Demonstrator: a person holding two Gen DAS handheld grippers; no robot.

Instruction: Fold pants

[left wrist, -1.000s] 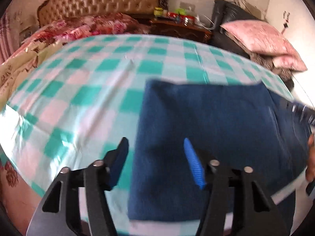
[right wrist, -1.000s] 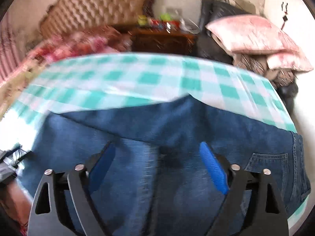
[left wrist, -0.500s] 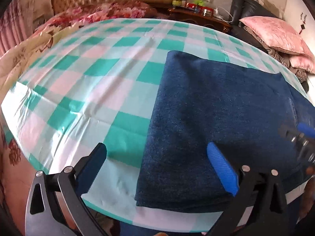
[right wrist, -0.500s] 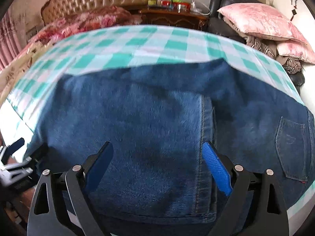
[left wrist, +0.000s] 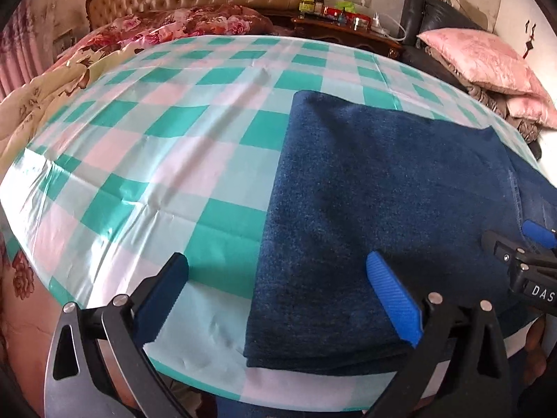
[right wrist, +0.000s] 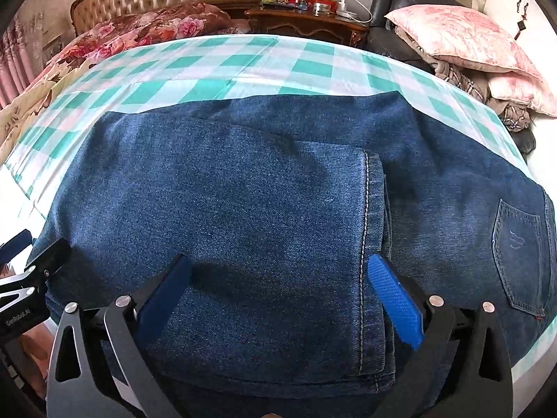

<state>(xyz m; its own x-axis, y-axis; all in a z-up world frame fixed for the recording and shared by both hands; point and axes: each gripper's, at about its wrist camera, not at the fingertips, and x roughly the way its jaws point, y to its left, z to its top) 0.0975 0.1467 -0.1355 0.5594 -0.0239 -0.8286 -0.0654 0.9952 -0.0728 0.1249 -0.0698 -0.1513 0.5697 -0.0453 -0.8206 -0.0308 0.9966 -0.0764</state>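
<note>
Pants (right wrist: pixel 243 216) are lying folded on the checked counter (left wrist: pixel 156 146), long axis running left to right, hem edge sitting under our right gripper (right wrist: pixel 278 299). We are holding our left gripper (left wrist: pixel 278 296) wide over their left fold; the right one's jaws are opening, empty. Pillows (right wrist: pixel 463 38) and bed (left wrist: pixel 156 31) are standing far off; nothing is blocking us.

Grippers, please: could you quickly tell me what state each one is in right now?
Left gripper: open, holding nothing, over the folded edge of the jeans.
Right gripper: jaws opening, nothing gripped, above the jeans' hem.
</note>
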